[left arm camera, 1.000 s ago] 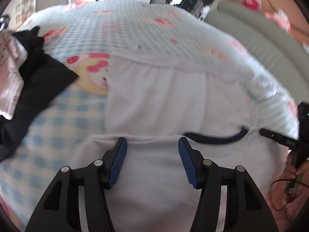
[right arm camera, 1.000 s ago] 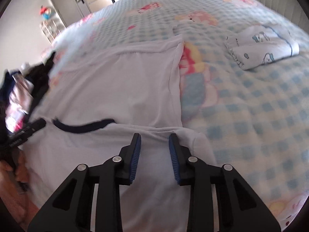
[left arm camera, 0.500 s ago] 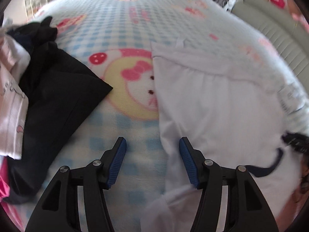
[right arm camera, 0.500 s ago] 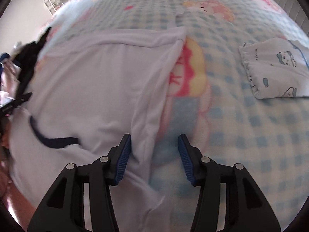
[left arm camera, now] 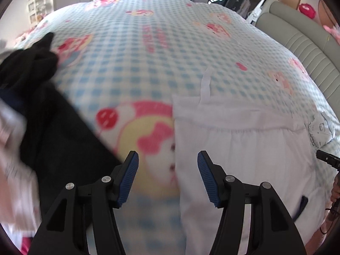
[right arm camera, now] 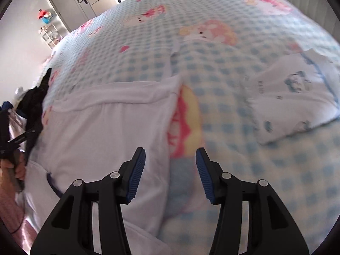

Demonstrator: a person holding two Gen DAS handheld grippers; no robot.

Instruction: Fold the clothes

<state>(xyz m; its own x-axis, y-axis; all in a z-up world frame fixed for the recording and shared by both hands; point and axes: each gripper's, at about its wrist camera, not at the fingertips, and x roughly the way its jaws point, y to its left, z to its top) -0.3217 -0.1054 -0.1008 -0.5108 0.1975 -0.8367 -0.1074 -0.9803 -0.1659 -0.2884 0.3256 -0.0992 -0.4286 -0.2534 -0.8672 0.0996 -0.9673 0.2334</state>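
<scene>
Both claws gape empty, the left claw astride the left edge of the white shirt and the right claw astride its right edge. Each could pinch one layer or the soft checked quilt beneath, skewing the fold. A folded top and dark clothes flank it; doors stand beyond.

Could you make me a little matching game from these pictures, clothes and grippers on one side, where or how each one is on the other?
Things:
1. white shirt
2. black garment
3. printed folded cloth
4. left gripper

Places or states:
A. open, over the shirt's left edge
B. folded, right of the shirt
C. spread flat mid-bed
D. heaped at the bed's left side

Pairs: 1-C, 2-D, 3-B, 4-A
</scene>
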